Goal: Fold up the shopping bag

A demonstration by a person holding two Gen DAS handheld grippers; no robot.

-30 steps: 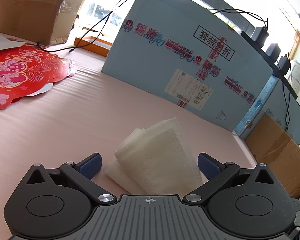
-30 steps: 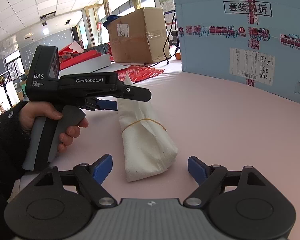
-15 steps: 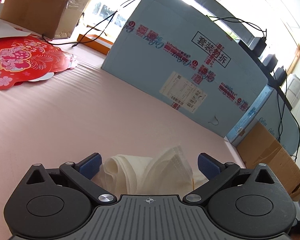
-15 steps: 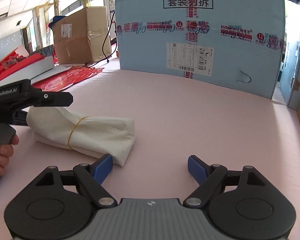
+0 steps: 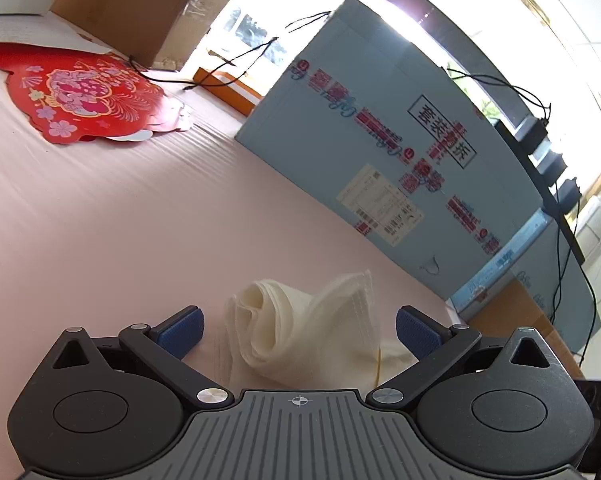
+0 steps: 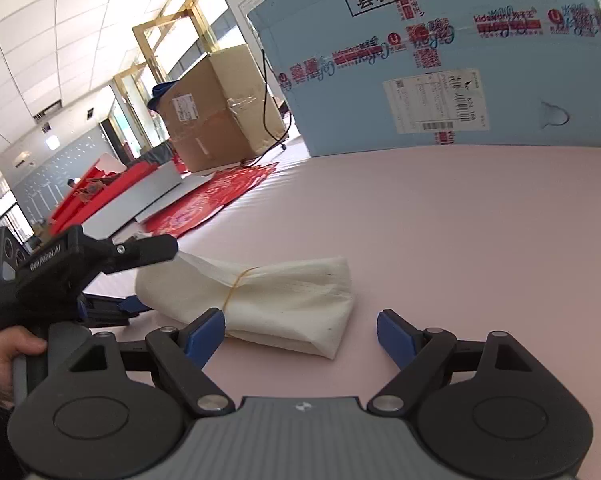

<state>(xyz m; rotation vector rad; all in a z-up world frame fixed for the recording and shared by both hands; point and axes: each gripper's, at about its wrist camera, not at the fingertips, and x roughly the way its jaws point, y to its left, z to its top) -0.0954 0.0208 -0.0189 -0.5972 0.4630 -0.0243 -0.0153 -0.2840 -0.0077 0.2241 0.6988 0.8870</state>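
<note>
The shopping bag [image 6: 268,304], white and rolled into a bundle with a thin yellow band [image 6: 236,286] around it, lies flat on the pink counter [image 6: 460,240]. Left tool [image 5: 298,326]: jaws apart, one blue pad on either side of the bag's open end, neither pressing on it. Right tool [image 6: 300,330]: jaws apart, the bag's other end lying between the pads, not clamped. A hand [image 6: 8,354] grips the left tool's handle. Beyond the bag stand a large blue box [image 6: 440,64] and a brown carton [image 6: 216,112]; red paper decorations [image 5: 80,96] lie on the counter, well apart from the bag.
</note>
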